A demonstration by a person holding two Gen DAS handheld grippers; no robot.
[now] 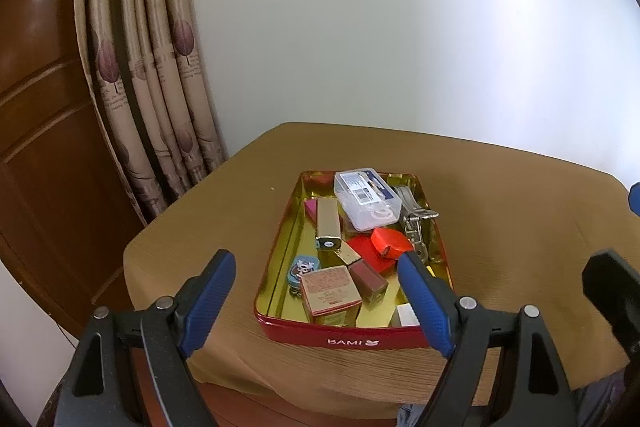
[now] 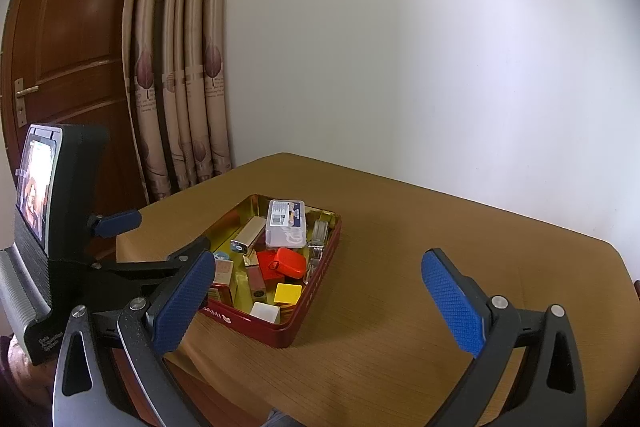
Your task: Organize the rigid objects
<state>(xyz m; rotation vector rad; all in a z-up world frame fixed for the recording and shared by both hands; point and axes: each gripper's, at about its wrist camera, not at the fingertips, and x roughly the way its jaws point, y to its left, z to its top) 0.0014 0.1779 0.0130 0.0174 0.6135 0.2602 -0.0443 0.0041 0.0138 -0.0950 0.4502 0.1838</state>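
Items (clear case [image 1: 367, 198], red box [image 1: 390, 242], cartons, clip) all lie heaped inside the tin [image 1: 340, 335] on the table [image 2: 440, 267]. Left gripper [image 1: 316, 301] and right gripper [image 2: 320, 303] hover before it, jaws apart, holding nothing: either packing is finished or sorting awaits.

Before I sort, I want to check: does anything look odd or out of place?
Nothing is spilled or broken. Only the clear plastic case rests tilted on other items in the red tin, which is jumbled.
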